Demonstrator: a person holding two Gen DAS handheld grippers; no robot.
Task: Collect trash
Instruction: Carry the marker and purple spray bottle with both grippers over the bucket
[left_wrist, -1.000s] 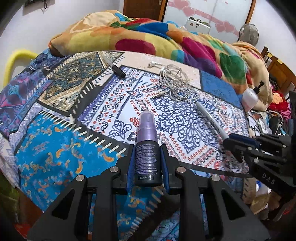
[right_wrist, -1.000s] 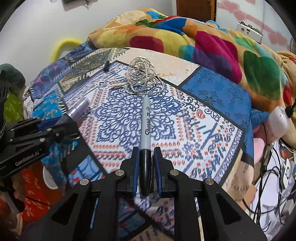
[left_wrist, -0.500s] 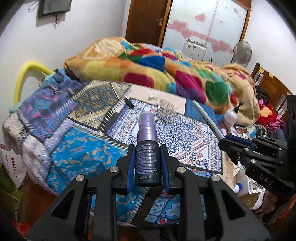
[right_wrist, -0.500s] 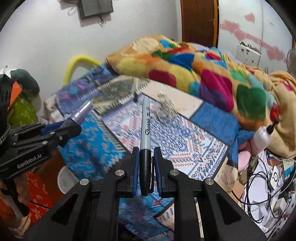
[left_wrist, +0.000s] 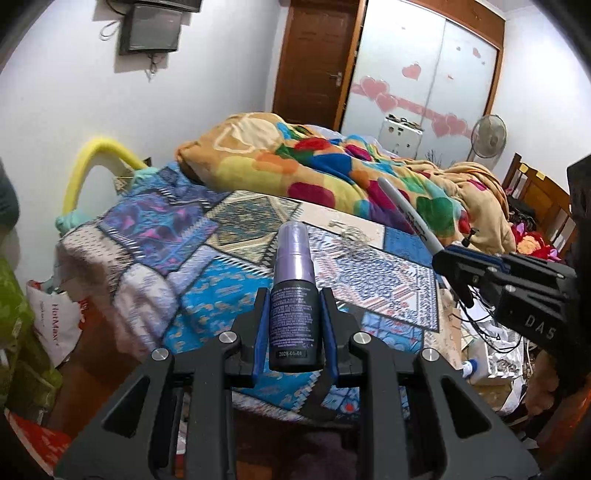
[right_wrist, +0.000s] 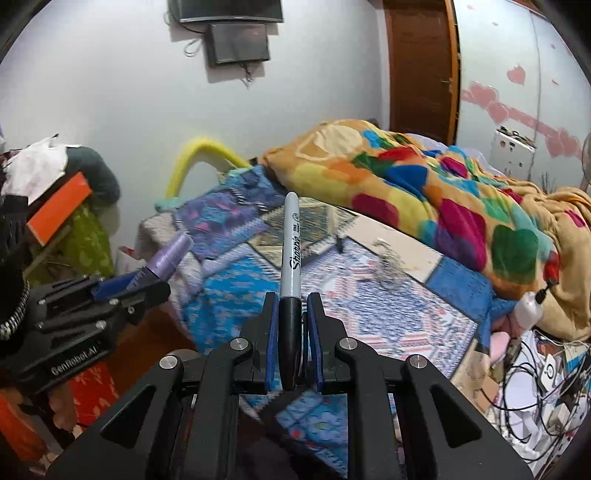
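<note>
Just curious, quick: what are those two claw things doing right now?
Left gripper: closed on the purple spray bottle.
Right gripper: closed on the black marker.

2 wrist cams face bed (left_wrist: 229, 280) from above, views overlapping.

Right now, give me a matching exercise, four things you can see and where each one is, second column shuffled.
Things:
1. purple spray bottle
2. Sharpie marker
3. tangled cable
4. colourful blanket

Places:
A. loose on the patterned bedspread
B. clamped in the right gripper
C. heaped along the bed's far side
D. clamped in the left gripper

Pairs: 1-D, 2-B, 3-A, 4-C
</note>
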